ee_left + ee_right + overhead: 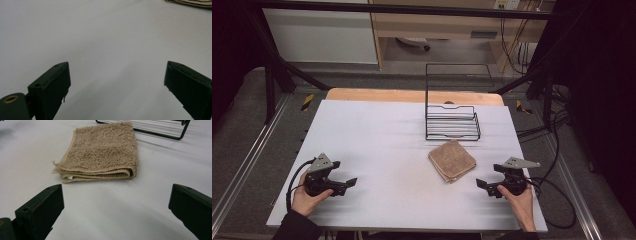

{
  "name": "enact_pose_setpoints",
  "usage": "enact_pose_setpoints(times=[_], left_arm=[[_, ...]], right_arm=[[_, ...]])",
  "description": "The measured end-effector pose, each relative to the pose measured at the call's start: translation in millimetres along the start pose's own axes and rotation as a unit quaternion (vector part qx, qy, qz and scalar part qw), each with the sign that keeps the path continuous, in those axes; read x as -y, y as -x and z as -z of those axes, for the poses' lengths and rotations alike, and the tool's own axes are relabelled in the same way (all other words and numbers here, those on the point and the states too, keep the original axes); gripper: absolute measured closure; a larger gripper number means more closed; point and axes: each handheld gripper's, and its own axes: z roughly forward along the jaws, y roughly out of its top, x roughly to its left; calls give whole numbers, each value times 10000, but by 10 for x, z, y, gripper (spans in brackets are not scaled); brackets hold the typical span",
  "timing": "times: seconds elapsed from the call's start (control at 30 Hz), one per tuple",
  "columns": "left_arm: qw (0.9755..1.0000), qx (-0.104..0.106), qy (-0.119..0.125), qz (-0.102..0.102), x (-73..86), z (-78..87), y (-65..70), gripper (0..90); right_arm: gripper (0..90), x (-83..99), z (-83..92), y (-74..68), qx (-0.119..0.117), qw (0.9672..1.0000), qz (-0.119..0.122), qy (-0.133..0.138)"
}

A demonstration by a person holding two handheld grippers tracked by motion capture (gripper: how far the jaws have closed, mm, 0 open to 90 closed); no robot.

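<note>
A folded tan towel (452,160) lies on the white table (382,150), right of centre, just in front of a black wire rack (452,120). In the right gripper view the towel (102,152) sits a short way ahead of the jaws, folded edges toward me. My right gripper (483,186) rests near the table's front right, jaws wide apart and pointing left toward the towel, nothing between them (116,205). At the front left, my left gripper (349,184) is held open over bare table (117,80), pointing right. A corner of the towel (192,2) peeks in at the top right there.
The wire rack stands upright behind the towel, with a tall frame at its back (457,75). Cables (557,195) trail off the table's right side. A wooden strip (412,95) edges the far side. Dark metal frame bars (272,70) surround the table.
</note>
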Motion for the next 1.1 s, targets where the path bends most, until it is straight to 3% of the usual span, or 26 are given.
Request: enact_pose_setpoints(times=[0.8, 1.1], left_arm=[[10000, 2, 13, -11, 6, 2, 32, 63], [10000, -32, -15, -30, 9, -4, 36, 64]], right_arm=[[5, -31, -72, -89, 63, 9998, 87, -181], [11, -94, -146, -199, 79, 9995, 191, -242]])
